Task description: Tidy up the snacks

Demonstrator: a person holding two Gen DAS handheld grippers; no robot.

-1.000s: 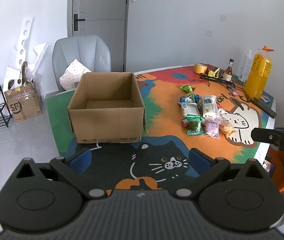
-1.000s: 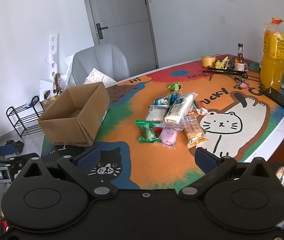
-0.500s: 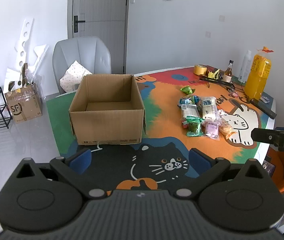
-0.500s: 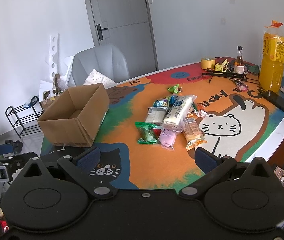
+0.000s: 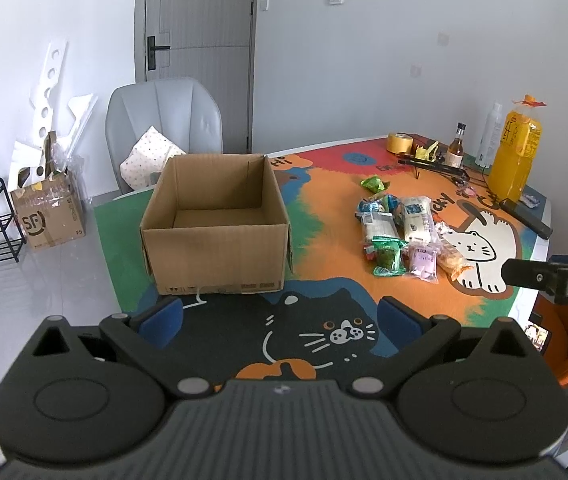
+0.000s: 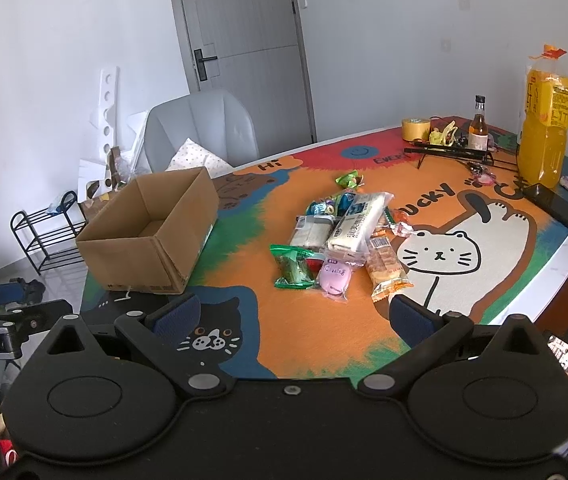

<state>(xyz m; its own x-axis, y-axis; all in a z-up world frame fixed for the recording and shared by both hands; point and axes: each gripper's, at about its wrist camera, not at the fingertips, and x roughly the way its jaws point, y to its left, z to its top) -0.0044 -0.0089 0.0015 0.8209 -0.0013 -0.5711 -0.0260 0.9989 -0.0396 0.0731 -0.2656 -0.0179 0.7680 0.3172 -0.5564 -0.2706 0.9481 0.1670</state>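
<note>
An open, empty cardboard box (image 5: 216,236) stands on the colourful cat-print table mat (image 5: 323,208); it also shows at the left of the right wrist view (image 6: 152,236). A pile of several wrapped snacks (image 5: 399,236) lies on the mat right of the box, with a green pack (image 6: 293,266), a pink pack (image 6: 335,280) and a long white pack (image 6: 357,224) among them. My left gripper (image 5: 280,320) is open and empty, above the mat's near edge in front of the box. My right gripper (image 6: 295,314) is open and empty, short of the snack pile.
An orange juice bottle (image 6: 545,116), a small brown bottle (image 6: 478,126), a tape roll (image 6: 415,128) and a black rack (image 6: 451,154) stand at the table's far right. A black remote (image 6: 559,210) lies by the edge. A grey chair (image 5: 164,120) stands behind the box.
Both grippers have drawn back and risen slightly, so the box and snacks look a little smaller. Nothing on the table has moved.
</note>
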